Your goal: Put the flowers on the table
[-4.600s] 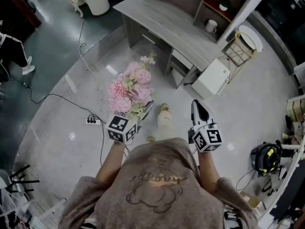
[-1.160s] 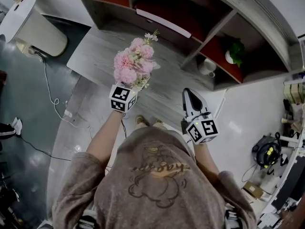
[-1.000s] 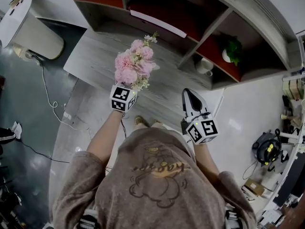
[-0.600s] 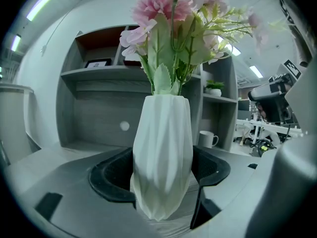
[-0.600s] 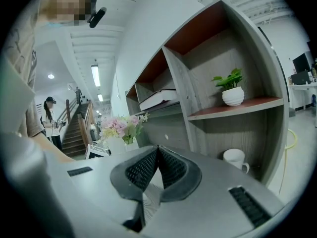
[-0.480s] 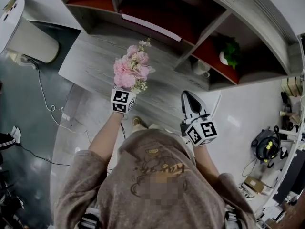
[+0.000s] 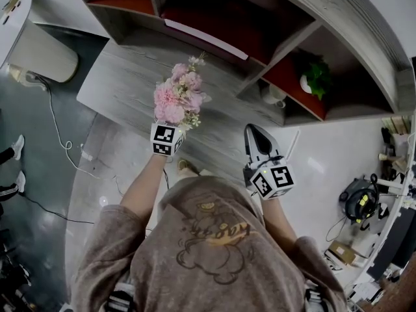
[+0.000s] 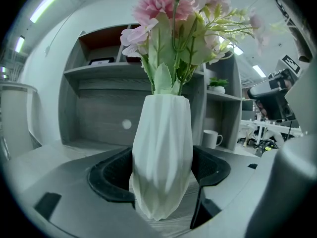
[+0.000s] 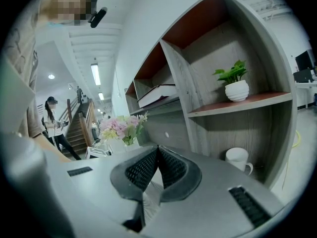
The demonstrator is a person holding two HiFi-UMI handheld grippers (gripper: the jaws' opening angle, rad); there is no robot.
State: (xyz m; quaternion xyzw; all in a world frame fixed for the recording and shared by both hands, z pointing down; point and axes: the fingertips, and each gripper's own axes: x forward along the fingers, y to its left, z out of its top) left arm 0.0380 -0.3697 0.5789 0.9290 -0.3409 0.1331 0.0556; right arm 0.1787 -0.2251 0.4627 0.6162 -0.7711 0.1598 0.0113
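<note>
One bunch of pink flowers (image 7: 179, 96) stands in one white faceted vase (image 8: 162, 152), upright over the grey wooden worktop (image 7: 123, 77); whether its base touches the wood cannot be told. Of the two grippers, the left gripper (image 8: 162, 175) has its jaws spread wide, with both pads pressed on the vase's lower body. The right gripper (image 9: 157, 155) is closed and empty. Behind the worktop, the shelf unit (image 7: 260, 18) holds one potted plant (image 7: 312, 77), one white mug (image 7: 272, 95) and one book (image 9: 157, 94).
</note>
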